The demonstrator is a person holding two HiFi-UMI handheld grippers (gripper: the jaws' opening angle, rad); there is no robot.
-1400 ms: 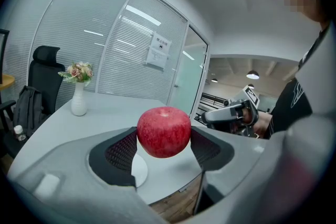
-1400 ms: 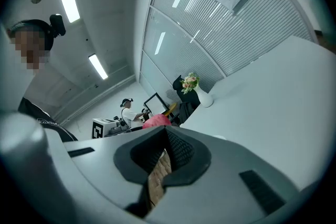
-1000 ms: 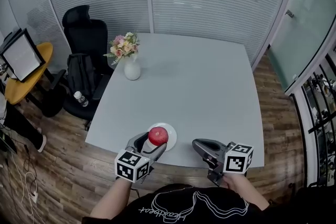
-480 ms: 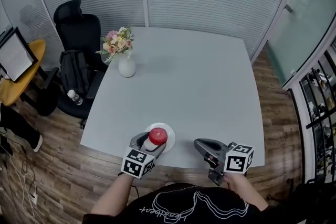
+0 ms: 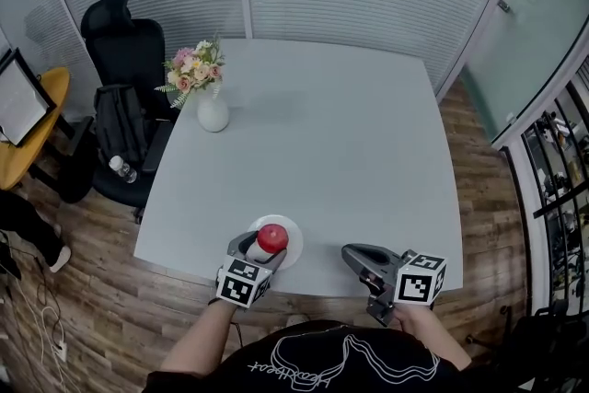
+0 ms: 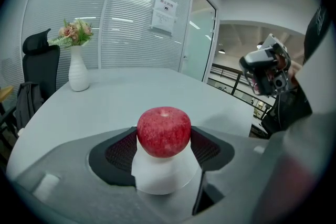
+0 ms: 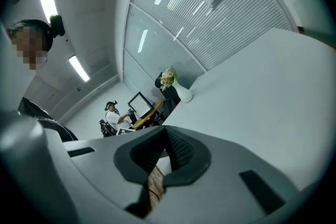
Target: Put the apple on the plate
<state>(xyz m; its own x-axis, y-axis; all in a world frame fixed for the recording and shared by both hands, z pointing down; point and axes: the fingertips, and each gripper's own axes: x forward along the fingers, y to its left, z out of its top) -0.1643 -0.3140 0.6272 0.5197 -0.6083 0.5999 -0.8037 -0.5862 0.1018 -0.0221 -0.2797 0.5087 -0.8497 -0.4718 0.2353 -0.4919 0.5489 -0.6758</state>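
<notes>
A red apple [image 5: 272,236] sits between the jaws of my left gripper [image 5: 265,246], right over a small white plate [image 5: 294,249] near the table's front edge. In the left gripper view both black pads press the sides of the apple [image 6: 164,130], and the plate [image 6: 157,180] shows directly under it; I cannot tell whether the apple touches the plate. My right gripper [image 5: 355,255] hovers over the front edge to the right of the plate, jaws shut with nothing between them [image 7: 165,152].
The pale grey table [image 5: 350,133] carries a white vase of flowers [image 5: 212,110] at its far left corner. A black office chair [image 5: 120,41] and a yellow round table [image 5: 28,124] stand left of it. Glass walls with blinds lie behind.
The head view has shifted a little. My left gripper looks slightly lower, still holding the apple over the plate. The right gripper has stayed put.
</notes>
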